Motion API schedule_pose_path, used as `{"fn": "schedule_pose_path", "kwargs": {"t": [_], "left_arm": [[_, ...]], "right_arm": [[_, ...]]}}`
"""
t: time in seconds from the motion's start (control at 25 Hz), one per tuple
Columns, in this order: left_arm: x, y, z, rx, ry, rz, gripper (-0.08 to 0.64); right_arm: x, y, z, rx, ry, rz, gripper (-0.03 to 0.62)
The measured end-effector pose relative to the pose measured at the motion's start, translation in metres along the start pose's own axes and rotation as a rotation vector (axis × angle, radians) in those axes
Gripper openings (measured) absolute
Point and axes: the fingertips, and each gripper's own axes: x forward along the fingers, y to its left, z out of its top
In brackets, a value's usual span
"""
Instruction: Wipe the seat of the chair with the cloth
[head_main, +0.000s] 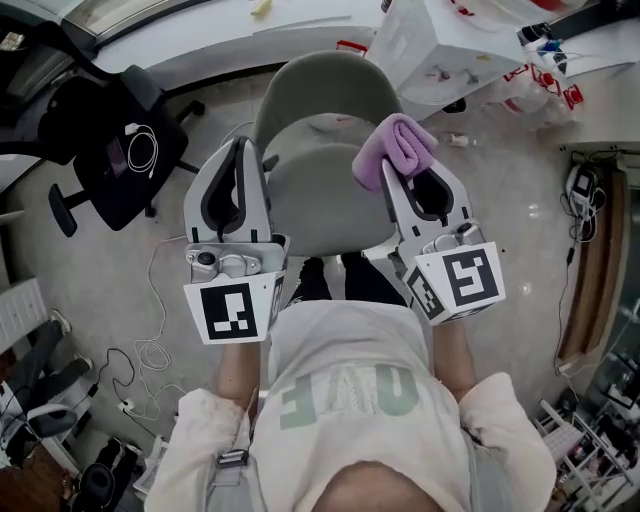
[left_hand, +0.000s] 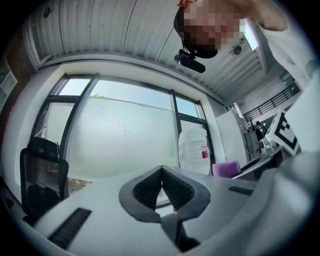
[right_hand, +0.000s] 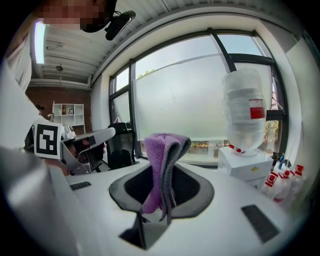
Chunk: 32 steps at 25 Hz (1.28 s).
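Right gripper (head_main: 402, 168) jaws clamp the cloth (head_main: 395, 148), left gripper (head_main: 240, 148) jaws meet, at opposite edges of the seat (head_main: 320, 205).

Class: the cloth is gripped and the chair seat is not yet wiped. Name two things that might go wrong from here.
1. The right gripper pinches only a fold of the purple cloth; pressing on the seat may drag it loose.
2. The left gripper is shut and empty, not steadying the chair, so the chair might shift.
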Motion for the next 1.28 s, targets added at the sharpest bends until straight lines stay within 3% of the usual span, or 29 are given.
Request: {"fn": "schedule_pose_path", "kwargs": {"t": [0.2, 0.36, 0.6, 0.76, 0.92, 1.12, 1.28], "left_arm": [[0.006, -0.001, -0.021, -0.01, 0.04, 0.041, 0.012], [0.007, 0.003, -0.057, -0.004, 0.068, 0.06, 0.012], [-0.015, 0.026, -0.165, -0.01, 0.106, 0.113, 0.012], [-0.033, 0.05, -0.243, -0.063, 0.138, 0.193, 0.012], [-0.052, 0.068, -0.3, -0.084, 0.149, 0.249, 0.012], [-0.079, 0.07, -0.336, -0.14, 0.193, 0.31, 0.012], [-0.088, 0.064, -0.346, -0.139, 0.228, 0.293, 0.012]], "right_arm": [[0.023, -0.014, -0.014, 0.035, 0.042, 0.064, 0.094], [0.069, -0.011, -0.064, 0.068, 0.126, 0.163, 0.094], [0.161, 0.031, -0.206, 0.185, 0.271, 0.349, 0.094], [0.209, 0.066, -0.318, 0.266, 0.44, 0.411, 0.094], [0.244, 0.101, -0.416, 0.415, 0.607, 0.457, 0.094], [0.266, 0.122, -0.495, 0.514, 0.761, 0.453, 0.094], [0.283, 0.128, -0.519, 0.518, 0.833, 0.442, 0.094]]}}
